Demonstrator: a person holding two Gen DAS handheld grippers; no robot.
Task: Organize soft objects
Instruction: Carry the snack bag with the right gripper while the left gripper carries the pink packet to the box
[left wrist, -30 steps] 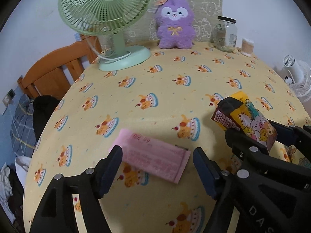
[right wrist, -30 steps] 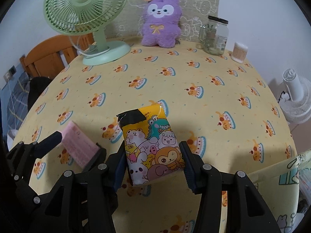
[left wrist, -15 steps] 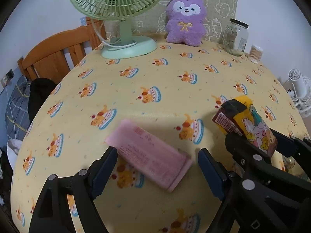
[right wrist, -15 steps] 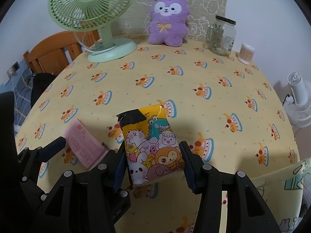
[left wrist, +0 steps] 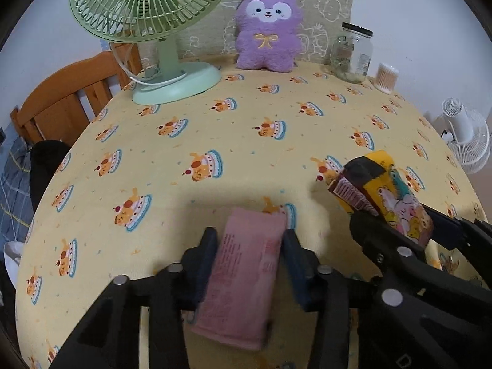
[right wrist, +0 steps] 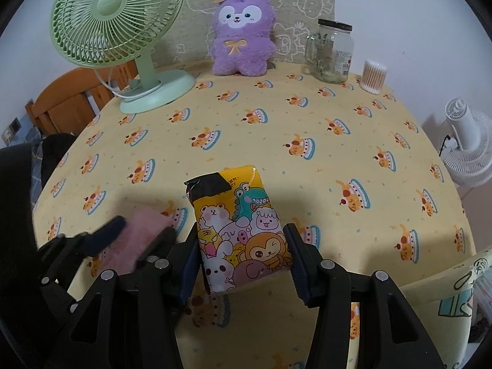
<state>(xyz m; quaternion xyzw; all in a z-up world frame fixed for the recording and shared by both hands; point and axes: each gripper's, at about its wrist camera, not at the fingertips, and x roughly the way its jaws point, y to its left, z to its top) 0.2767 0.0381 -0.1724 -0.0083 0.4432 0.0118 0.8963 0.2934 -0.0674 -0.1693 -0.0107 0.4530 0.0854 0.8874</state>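
Observation:
My left gripper is shut on a pink tissue pack, which lies lengthwise between the jaws near the table's front edge. The pack shows blurred in the right wrist view. My right gripper is shut on a yellow cartoon-animal tissue pack, held just above the yellow cake-print tablecloth. That pack also shows at the right of the left wrist view. A purple plush toy sits upright at the back of the table.
A green desk fan stands at the back left. A glass jar and a cotton-swab tub stand at the back right. A wooden chair is beyond the left edge, a white floor fan off to the right.
My left gripper has closed on the pink pack, which was lying crosswise on the table between open jaws. The pack now points forward. The right gripper kept holding the yellow pack.

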